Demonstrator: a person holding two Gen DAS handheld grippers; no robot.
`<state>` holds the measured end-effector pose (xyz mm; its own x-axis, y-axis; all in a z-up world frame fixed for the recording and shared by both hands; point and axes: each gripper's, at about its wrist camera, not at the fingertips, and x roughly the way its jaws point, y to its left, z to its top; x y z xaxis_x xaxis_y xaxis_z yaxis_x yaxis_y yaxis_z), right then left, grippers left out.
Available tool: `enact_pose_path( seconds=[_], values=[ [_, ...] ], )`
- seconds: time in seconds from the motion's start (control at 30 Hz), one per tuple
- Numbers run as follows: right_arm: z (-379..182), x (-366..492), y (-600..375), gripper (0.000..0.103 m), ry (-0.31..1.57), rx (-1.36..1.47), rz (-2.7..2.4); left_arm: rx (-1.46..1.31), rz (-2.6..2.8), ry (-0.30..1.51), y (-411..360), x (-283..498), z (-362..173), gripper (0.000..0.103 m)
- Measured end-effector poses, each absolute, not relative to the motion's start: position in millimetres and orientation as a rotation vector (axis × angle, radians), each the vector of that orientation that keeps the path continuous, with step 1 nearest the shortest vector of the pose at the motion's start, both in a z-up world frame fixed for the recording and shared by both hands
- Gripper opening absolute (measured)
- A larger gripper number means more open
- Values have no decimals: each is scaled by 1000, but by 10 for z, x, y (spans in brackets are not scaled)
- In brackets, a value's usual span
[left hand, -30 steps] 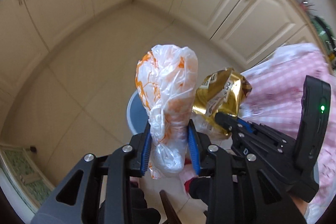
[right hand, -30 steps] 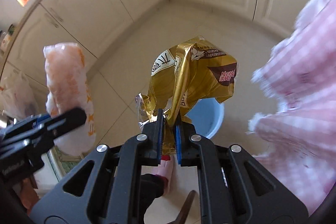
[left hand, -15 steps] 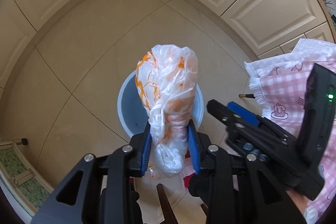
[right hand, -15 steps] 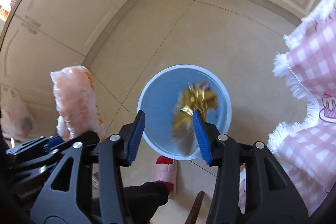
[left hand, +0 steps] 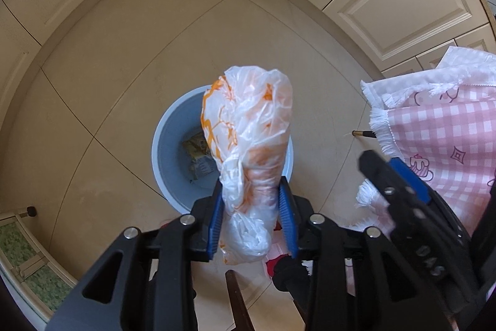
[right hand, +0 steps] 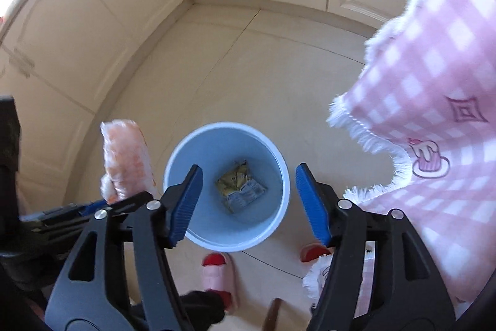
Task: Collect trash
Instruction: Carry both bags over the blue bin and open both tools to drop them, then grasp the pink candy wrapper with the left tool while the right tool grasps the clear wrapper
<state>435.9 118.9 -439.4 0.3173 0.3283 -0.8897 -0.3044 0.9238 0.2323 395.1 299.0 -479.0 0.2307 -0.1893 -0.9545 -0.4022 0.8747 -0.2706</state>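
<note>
1. We see the left gripper clamped on a crumpled clear plastic bag with orange print, held above the blue bin.
2. The right gripper has just been opening; its jaws stand wide with nothing between them, over the bin at 12 o'clock.
3. A gold snack wrapper lies crumpled on the bin's floor.
4. At 3 o'clock hangs a pink checked cloth.

One bin, one gold wrapper inside it, one plastic bag, two grippers, two slippers, one pink checked cloth.
</note>
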Motion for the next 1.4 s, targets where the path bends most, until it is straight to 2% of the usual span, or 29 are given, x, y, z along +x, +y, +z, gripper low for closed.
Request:
enact_pose_path(
  seconds=[0.2, 0.37, 0.67, 0.9, 1.2, 1.4],
  values=[
    [-4253, 4375, 1007, 69, 1139, 85, 393, -512, 156, 1326, 2957, 3974, -4667, 35],
    [-4171, 4347, 971, 70, 1144, 127, 394, -515, 163, 1277, 3010, 3897, -4468, 55],
    [-3942, 4199, 1006, 71, 1147, 174, 426, -533, 200, 1222, 3126, 3657, -4083, 55],
    [-3519, 3861, 935, 71, 1098, 182, 476, -528, 226, 1160, 3104, 3273, -3650, 55],
    [-2344, 3059, 851, 72, 747, -41, 481, -508, 205, 976, 2891, 2616, -2782, 56],
    [-1664, 2628, 117, 75, 547, -58, 383, -449, 102, 881, 2323, 2492, -2264, 59]
  ],
)
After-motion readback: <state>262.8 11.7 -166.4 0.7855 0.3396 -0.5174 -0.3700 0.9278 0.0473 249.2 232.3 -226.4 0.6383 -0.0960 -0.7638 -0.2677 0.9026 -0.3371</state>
